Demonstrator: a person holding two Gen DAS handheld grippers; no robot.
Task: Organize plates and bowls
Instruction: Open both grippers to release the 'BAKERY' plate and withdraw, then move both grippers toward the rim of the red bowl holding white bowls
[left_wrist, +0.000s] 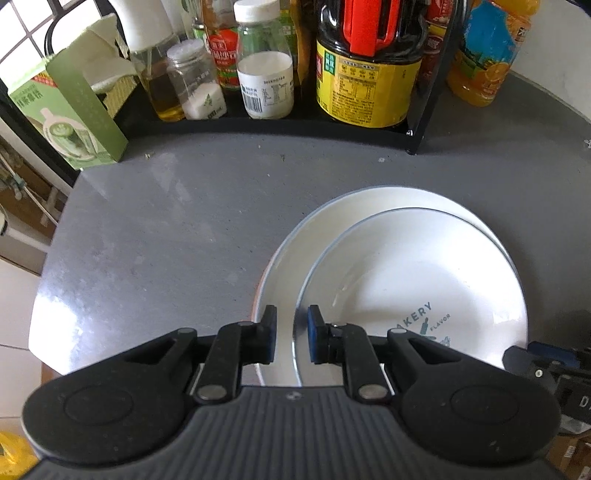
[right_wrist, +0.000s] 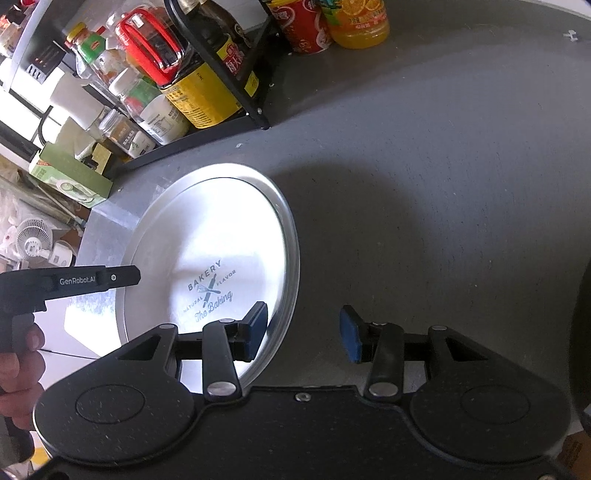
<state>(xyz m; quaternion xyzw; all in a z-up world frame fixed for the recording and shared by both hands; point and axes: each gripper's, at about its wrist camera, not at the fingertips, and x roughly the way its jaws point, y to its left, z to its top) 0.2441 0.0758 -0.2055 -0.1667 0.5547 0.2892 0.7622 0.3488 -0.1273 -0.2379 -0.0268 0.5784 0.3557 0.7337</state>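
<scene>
The left gripper (left_wrist: 291, 334) has its fingers narrowly parted astride the rim of the smaller plate (left_wrist: 406, 280), which is stacked on the larger plate (left_wrist: 295, 258) at lower right of the grey tabletop (left_wrist: 166, 221); whether they pinch it is unclear. The right gripper (right_wrist: 303, 332) is spread wide, holding nothing. Condiment rack (left_wrist: 258, 125) behind.

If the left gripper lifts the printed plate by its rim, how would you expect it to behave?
The printed plate looks glazed and glossy, so probably slippery between the left gripper pads. Probably rigid, breakable if dropped. It sits nested in the larger plate, so it may slide or scrape.

White bowl (left_wrist: 406, 280) printed "BAKERY FLAVOR", nested upright in wider white plate (left_wrist: 295, 258), off-centre, on grey counter (left_wrist: 166, 221).
</scene>
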